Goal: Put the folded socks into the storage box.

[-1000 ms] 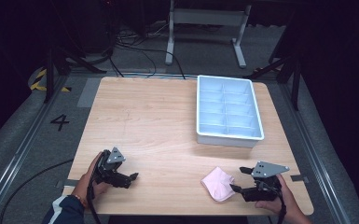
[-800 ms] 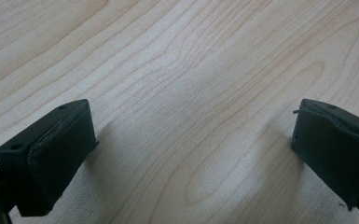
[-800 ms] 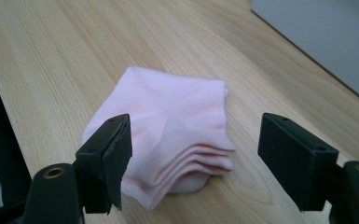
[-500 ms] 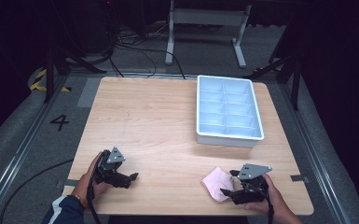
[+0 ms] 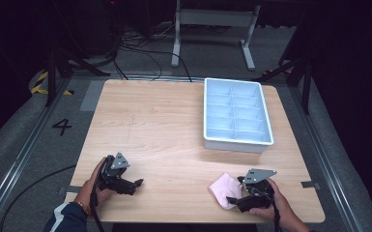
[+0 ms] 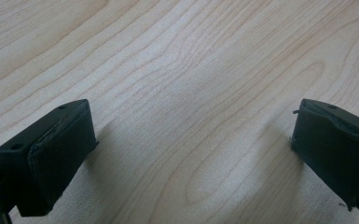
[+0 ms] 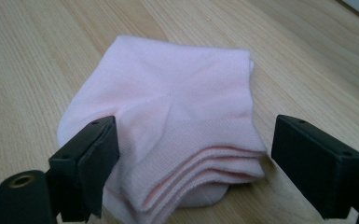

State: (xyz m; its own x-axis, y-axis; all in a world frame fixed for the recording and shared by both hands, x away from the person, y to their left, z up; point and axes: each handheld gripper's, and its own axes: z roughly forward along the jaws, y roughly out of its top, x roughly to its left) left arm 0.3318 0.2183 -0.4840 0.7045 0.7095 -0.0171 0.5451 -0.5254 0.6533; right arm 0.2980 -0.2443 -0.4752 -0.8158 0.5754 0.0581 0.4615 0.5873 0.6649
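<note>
Right gripper (image 5: pixel 233 199) wide open, jaws straddling folded pink sock (image 5: pixel 223 189) near desk (image 5: pixel 164 121) front edge, right side. Left gripper (image 5: pixel 134 184) wide open, holding nothing, front-left corner. White divided tray (image 5: pixel 236 113) far right.

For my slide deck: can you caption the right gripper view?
Open right tongs straddle a folded pink sock lying on the wooden table.
</note>
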